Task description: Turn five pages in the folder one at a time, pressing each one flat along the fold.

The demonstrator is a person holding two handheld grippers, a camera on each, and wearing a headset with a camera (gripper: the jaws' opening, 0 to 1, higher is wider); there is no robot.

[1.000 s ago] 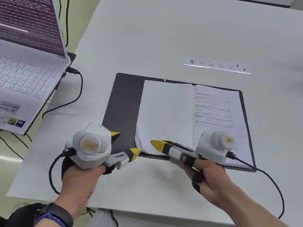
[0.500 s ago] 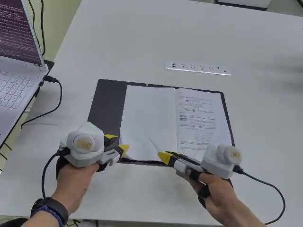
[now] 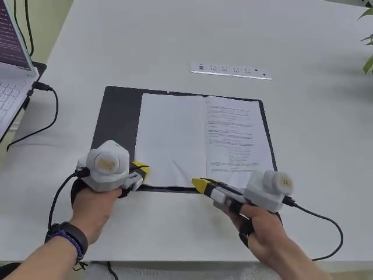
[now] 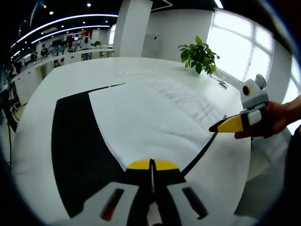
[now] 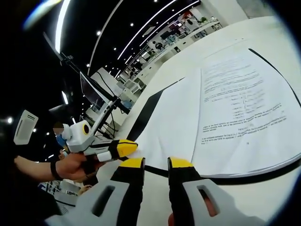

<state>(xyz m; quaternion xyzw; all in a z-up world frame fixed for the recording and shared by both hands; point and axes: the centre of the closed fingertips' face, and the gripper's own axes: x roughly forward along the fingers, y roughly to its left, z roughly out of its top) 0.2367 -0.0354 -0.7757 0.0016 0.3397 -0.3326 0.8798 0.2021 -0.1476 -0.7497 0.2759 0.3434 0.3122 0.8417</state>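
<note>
Now we are poising the right gripper [image 3: 199,185], jaws spread, for a page [image 3: 239,140]. We are pressing the left gripper [image 3: 142,170] jaws together.

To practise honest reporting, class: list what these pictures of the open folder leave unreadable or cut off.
Printed page, head view: text too small to read.
Laptop, head view: cut by the left edge.
Plant, head view: cut by the right edge.
Socket strip, head view: markings too small.
Left hand-held gripper, left gripper view: its tips hide any pinched page.
</note>
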